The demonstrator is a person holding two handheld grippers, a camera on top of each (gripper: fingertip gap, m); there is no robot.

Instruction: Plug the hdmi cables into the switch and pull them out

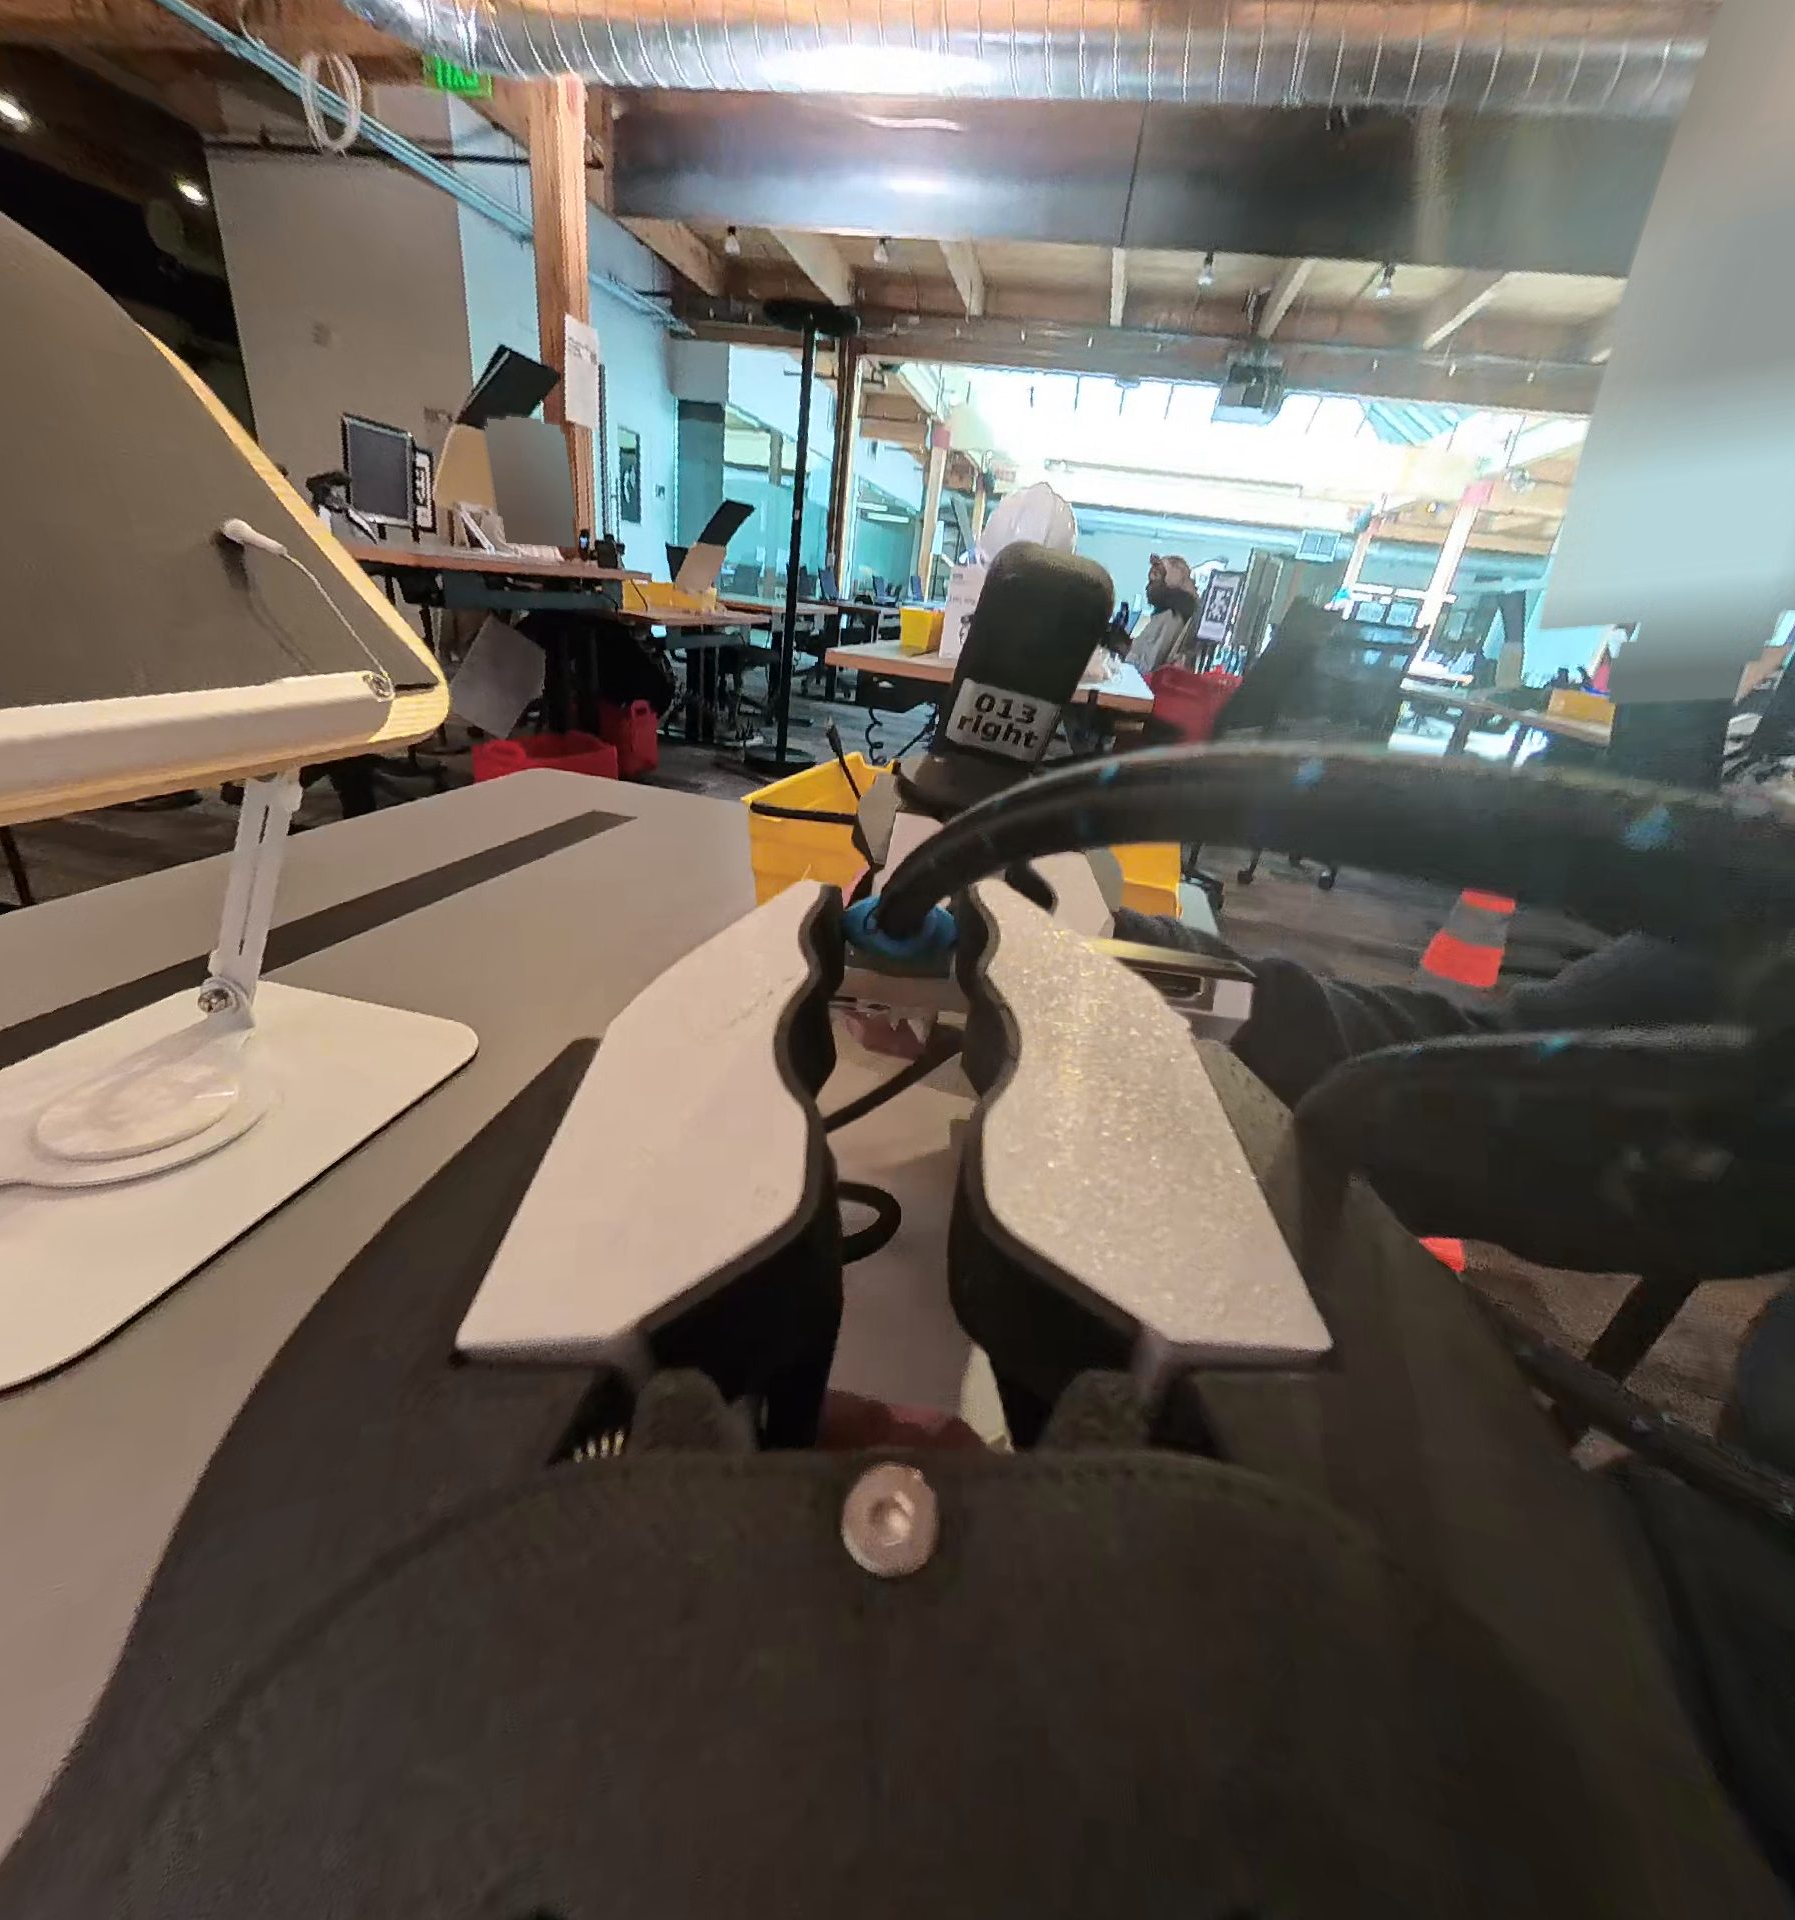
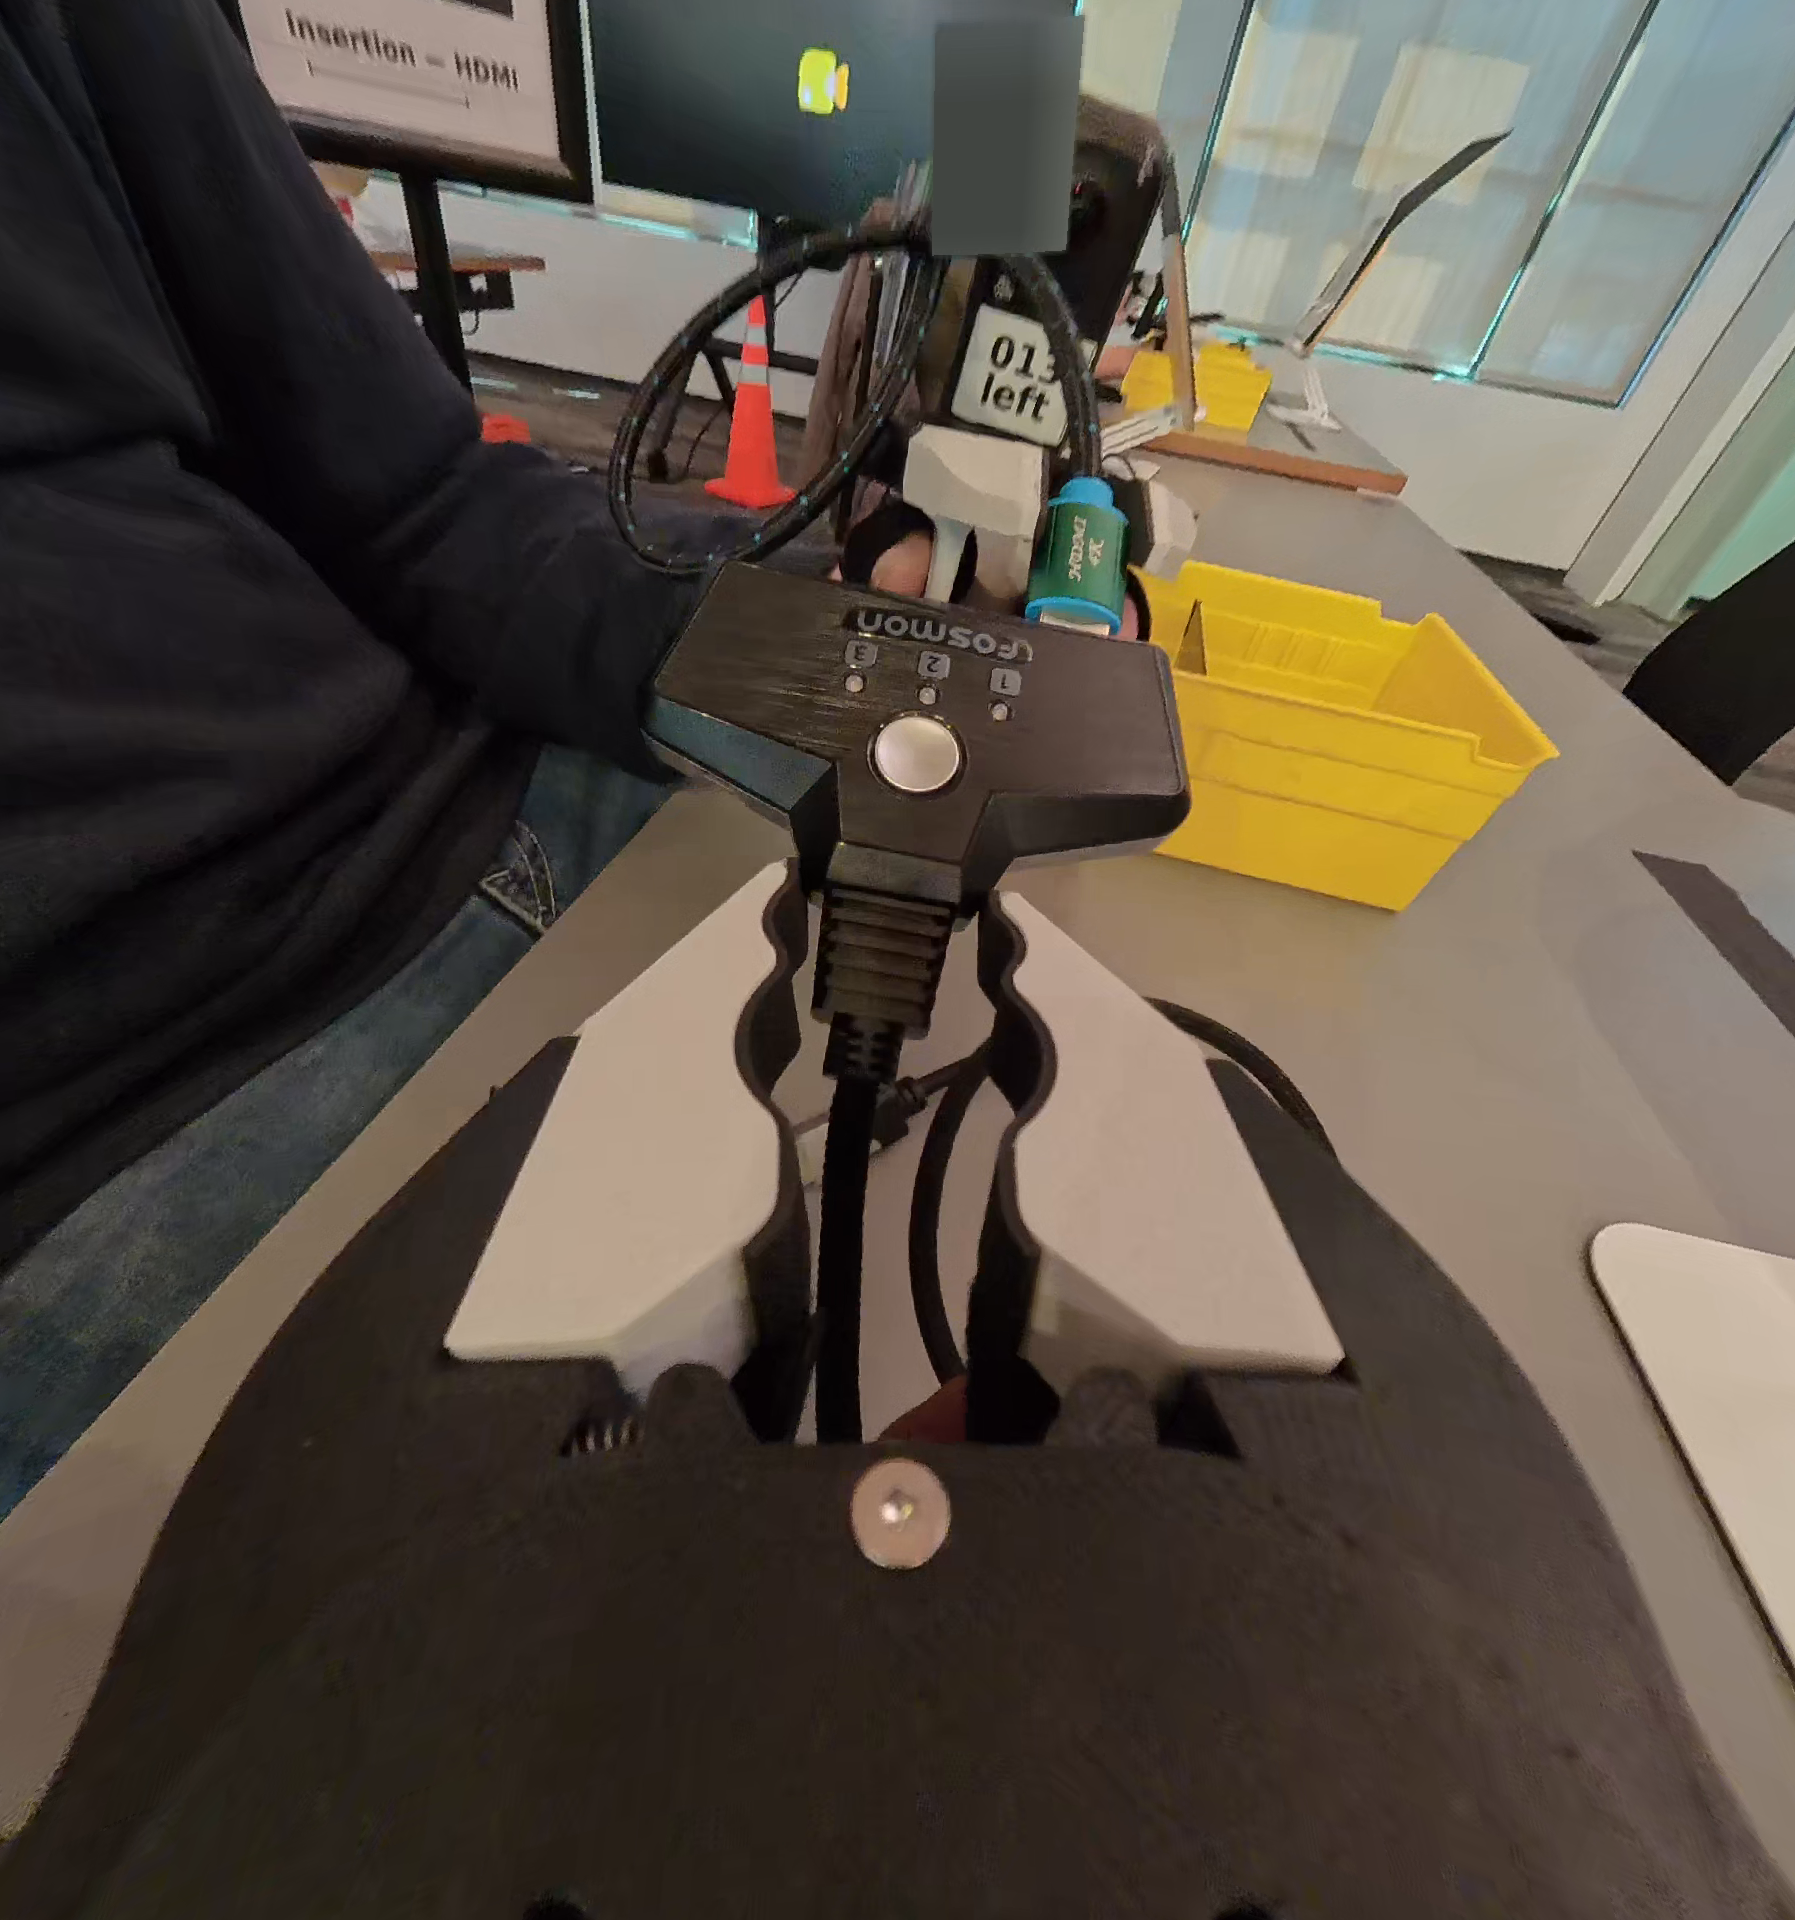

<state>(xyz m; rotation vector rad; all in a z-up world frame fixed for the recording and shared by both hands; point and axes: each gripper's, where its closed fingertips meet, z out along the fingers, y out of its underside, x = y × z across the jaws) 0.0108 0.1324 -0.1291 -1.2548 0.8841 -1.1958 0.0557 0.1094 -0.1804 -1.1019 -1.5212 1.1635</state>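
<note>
Right wrist view: my right gripper (image 2: 888, 914) clamps the switch (image 2: 914, 717); my left gripper (image 1: 898, 935) pinches the plug (image 2: 1075, 561) at its port. Next, I'd push straight.

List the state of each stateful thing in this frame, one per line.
HDMI plug: green, held by the left gripper, metal tip at the switch's port edge, not seated as far as shows.
Switch: black, lifted off the table, gripped at its cable neck.
Left gripper: shut on plug.
Right gripper: shut on switch.
Yellow bin: open-topped.
</note>
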